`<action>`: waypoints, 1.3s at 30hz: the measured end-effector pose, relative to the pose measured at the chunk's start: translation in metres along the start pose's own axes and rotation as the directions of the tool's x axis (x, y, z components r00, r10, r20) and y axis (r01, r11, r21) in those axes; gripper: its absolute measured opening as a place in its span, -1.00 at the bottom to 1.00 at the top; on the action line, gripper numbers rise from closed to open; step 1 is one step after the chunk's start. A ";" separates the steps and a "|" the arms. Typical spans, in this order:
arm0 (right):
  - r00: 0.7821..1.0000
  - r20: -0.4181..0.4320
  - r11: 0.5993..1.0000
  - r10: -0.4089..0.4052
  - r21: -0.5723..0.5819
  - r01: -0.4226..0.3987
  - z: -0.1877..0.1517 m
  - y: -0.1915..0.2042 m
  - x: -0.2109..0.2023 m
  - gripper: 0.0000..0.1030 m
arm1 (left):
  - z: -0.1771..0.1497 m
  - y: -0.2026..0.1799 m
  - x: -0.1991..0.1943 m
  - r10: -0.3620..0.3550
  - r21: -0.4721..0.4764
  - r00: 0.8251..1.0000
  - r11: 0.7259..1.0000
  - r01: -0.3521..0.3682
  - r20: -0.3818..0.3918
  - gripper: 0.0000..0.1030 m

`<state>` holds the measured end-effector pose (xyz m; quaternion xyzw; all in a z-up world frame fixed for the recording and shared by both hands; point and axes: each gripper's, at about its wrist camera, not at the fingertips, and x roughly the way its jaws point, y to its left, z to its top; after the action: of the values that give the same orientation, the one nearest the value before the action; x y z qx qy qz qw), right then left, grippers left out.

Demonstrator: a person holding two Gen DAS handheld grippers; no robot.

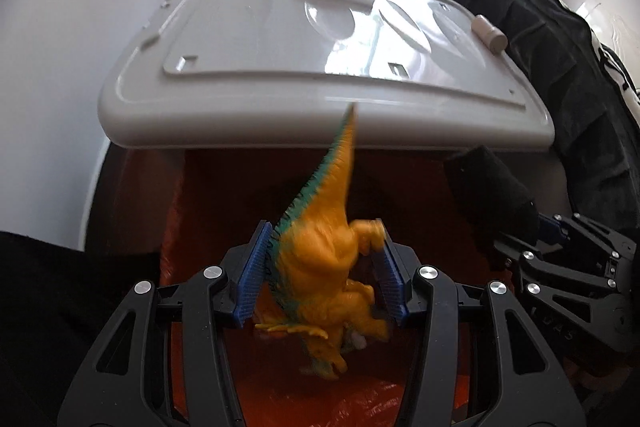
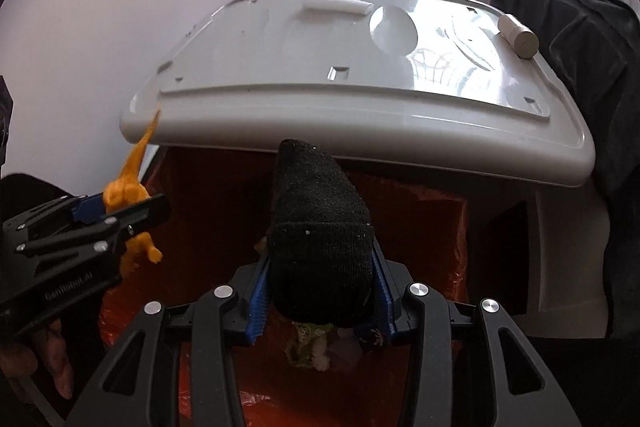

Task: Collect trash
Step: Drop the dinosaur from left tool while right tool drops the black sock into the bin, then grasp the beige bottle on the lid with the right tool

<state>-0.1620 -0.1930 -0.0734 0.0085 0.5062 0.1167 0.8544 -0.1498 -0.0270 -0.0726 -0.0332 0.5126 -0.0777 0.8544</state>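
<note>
Lying inside orange-lined bin (image 2: 448,227): scraps (image 2: 316,347)

Orange toy dinosaur (image 1: 320,259), tail up, and black sock (image 2: 320,239) above red-lined bin (image 2: 440,227).

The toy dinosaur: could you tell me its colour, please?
Orange toy dinosaur with a green ridge down its back, clearest in the left wrist view.

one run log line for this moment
left tool: grips toy dinosaur | right tool: grips black sock | both above open bin
</note>
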 end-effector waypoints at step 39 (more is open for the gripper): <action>0.929 0.188 0.946 -0.319 0.121 0.301 0.193 -0.168 0.009 0.43 | 0.083 -0.038 -0.016 0.024 0.048 0.974 0.998 -0.036 0.227 0.63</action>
<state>0.0417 -0.3343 -0.0096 -0.0212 0.4151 -0.0443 0.9085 -0.0874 -0.0632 -0.0140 -0.0117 0.4102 -0.0737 0.9089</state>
